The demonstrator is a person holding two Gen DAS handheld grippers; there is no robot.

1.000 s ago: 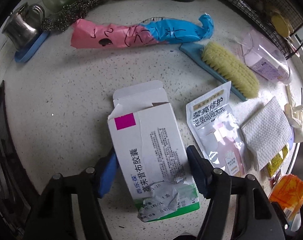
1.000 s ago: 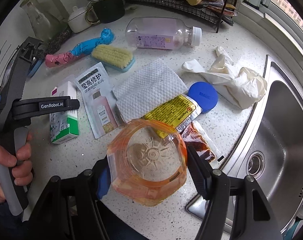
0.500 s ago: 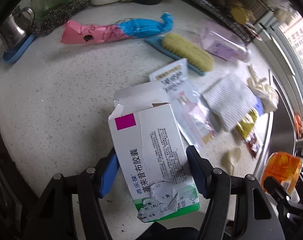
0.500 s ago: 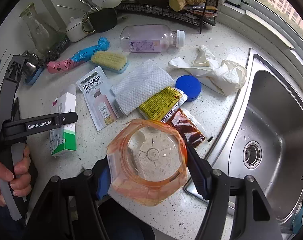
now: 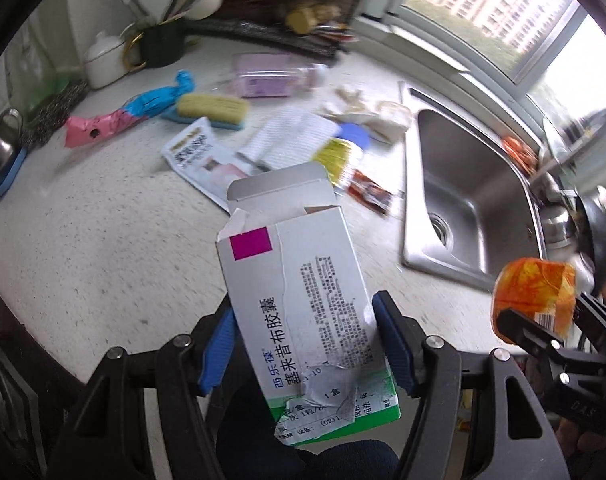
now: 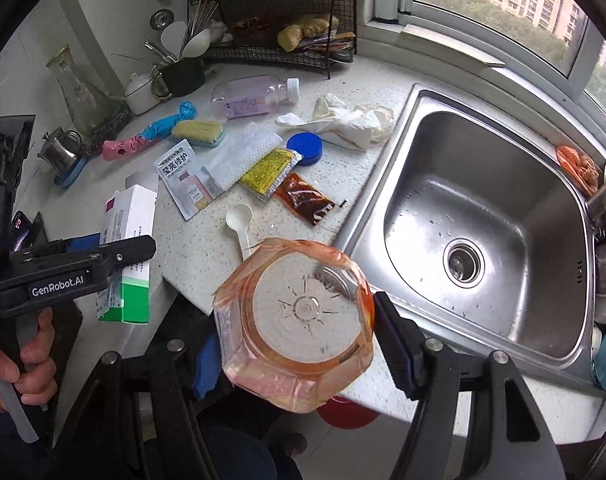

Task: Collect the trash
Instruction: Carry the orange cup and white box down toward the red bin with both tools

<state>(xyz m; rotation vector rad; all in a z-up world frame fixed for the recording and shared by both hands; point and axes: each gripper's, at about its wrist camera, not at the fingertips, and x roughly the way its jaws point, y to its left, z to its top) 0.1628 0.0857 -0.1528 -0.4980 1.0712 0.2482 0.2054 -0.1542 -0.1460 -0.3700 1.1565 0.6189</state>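
My left gripper [image 5: 305,344] is shut on a torn white and green medicine box [image 5: 299,300], lifted off the counter with its top flap open. The same box [image 6: 129,240] shows in the right wrist view, clamped by the left gripper [image 6: 83,250] in a person's hand. My right gripper [image 6: 295,344] is shut on a clear orange-wrapped plastic bottle [image 6: 295,312], seen bottom first, held above the counter's front edge. That bottle [image 5: 533,300] also appears at the right of the left wrist view. Both blue pads press on their loads.
On the speckled counter [image 6: 199,248] lie a sachet [image 6: 185,182], white cloth [image 6: 239,156], yellow packet [image 6: 271,174], sauce packet [image 6: 307,200], white spoon [image 6: 241,220], blue lid [image 6: 304,147], gloves [image 6: 343,122], brush [image 6: 199,132] and lying bottle [image 6: 251,96]. A steel sink [image 6: 463,240] is right; a red object [image 6: 347,412] sits on the floor.
Both grippers have risen and pulled back from the counter, each keeping its load. The left view has swung right, bringing the sink and window into sight. A white spoon is now uncovered.
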